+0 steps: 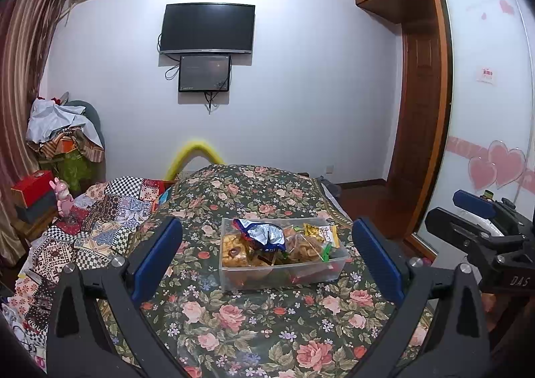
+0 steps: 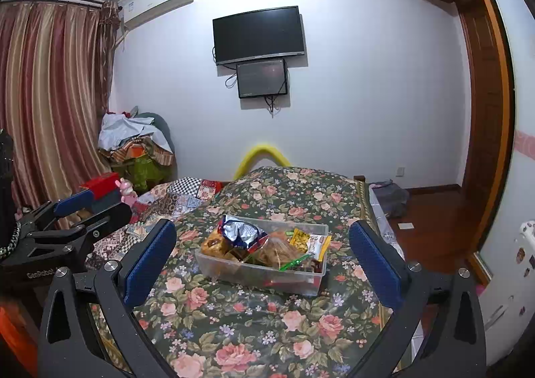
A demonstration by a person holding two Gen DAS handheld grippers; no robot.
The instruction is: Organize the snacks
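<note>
Snacks (image 1: 267, 242) are seen packed in a clear plastic box (image 1: 331, 266) that is placed on the floral bedspread (image 1: 234, 314), near the middle of the bed. A blue and silver packet (image 1: 262, 234) is lying on top of the other bags. The jaws of the left gripper (image 1: 267, 244) are spread wide, with nothing between the pads, and the box is seen beyond them, not touched. The right gripper (image 2: 262, 246) is opened wide in the same way, apart from the box. Bare bedspread is left on all sides of the box. In the left wrist view the right edge of the bed and the wardrobe door with pink hearts (image 1: 495, 167) are shown. Only in the right wrist view are the striped curtain (image 2: 50, 93) and the wooden floor (image 2: 431, 227) beside the bed shown broadly.
</note>
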